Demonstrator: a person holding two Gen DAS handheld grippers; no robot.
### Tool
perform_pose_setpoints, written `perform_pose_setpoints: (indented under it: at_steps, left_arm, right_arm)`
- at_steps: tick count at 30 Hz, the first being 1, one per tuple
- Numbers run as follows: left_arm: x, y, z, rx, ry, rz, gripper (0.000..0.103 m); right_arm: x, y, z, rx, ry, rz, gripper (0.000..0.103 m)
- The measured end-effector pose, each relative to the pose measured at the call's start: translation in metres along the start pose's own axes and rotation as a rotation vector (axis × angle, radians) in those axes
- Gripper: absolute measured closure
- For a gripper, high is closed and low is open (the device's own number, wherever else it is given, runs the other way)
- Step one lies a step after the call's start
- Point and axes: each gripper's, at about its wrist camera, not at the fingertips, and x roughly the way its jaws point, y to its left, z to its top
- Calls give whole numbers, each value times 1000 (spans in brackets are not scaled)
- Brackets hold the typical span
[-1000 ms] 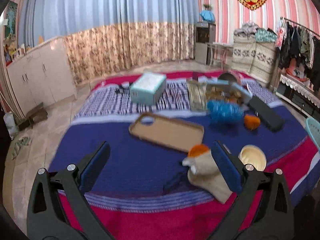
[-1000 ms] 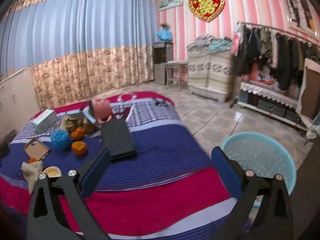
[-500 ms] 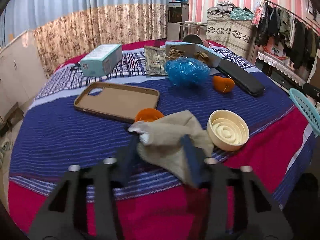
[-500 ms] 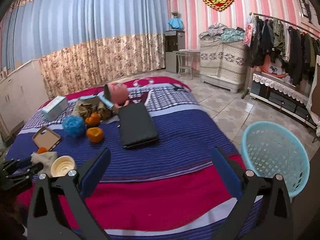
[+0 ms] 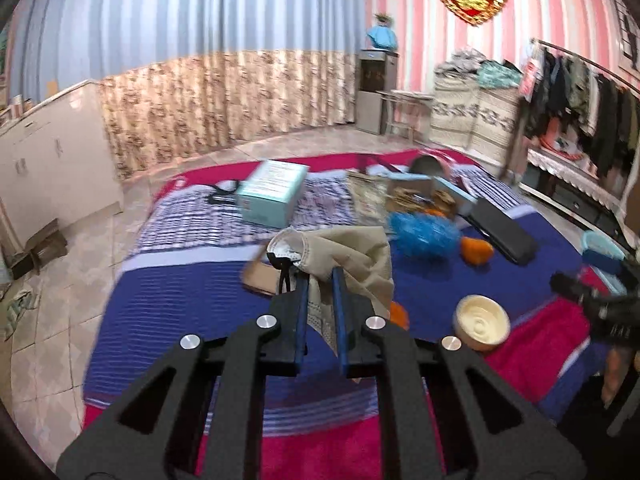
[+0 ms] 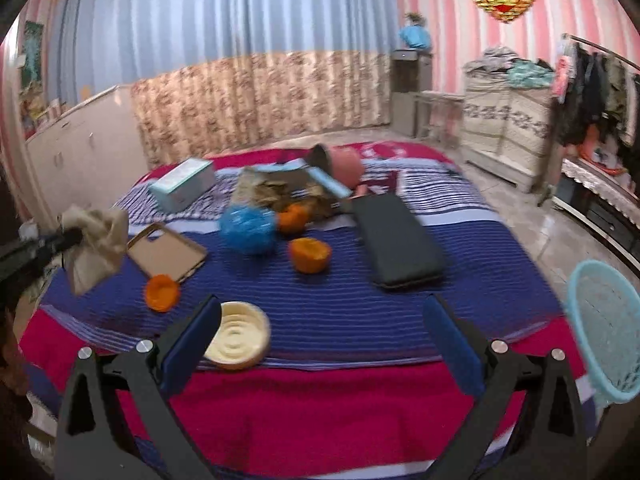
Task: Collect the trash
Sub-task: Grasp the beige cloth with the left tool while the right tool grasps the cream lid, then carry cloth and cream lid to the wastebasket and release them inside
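Note:
My left gripper [image 5: 319, 276] is shut on a beige crumpled rag [image 5: 352, 256] and holds it lifted above the bed; the rag also shows in the right wrist view [image 6: 96, 246], hanging at the far left. My right gripper [image 6: 320, 312] is open and empty above the bed's front edge, near a cream round lid [image 6: 236, 336]. Orange peels [image 6: 310, 254] [image 6: 161, 292] and a blue crumpled bag [image 6: 248, 230] lie on the blue striped blanket [image 6: 400, 312]. A light blue basket [image 6: 608, 324] stands on the floor at the right.
A tan phone case [image 6: 166, 252], a black flat case [image 6: 396, 240], a teal box [image 6: 182, 184], a pink pot [image 6: 340, 162] and an open box of scraps [image 6: 284, 190] lie on the bed. Cabinets stand left, a clothes rack right.
My left gripper closed on the rag and lifted it off the bed, uncovering an orange peel. My right gripper moved left toward the bed's middle.

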Motion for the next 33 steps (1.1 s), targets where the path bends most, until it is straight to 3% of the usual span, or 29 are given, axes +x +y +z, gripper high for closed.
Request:
perform_pose_setpoints:
  at_steps: [6, 11, 12, 15, 17, 20, 26, 33]
  left_arm:
    - [7, 44, -5, -81, 30, 52, 93]
    - [13, 57, -13, -88, 43, 65, 93]
    - [14, 58, -13, -90, 42, 63, 93]
    - [16, 58, -12, -92, 36, 60, 93]
    - [18, 55, -9, -89, 37, 58, 93]
    - [19, 44, -3, -76, 31, 49, 93]
    - [19, 7, 23, -52, -2, 7, 93]
    - [22, -67, 50, 0, -44, -77, 92]
  right_arm:
    - [31, 46, -10, -8, 68, 20, 5]
    - [59, 65, -25, -38, 140, -32, 5]
    - [64, 68, -28, -50, 157, -38, 8]
    - [71, 70, -32, -59, 202, -13, 42]
    - [71, 67, -31, -49, 201, 6, 42]
    - [54, 60, -22, -45, 132, 7, 42]
    - [9, 4, 11, 5, 11, -60, 42]
    - [-49, -100, 24, 34, -69, -250, 42]
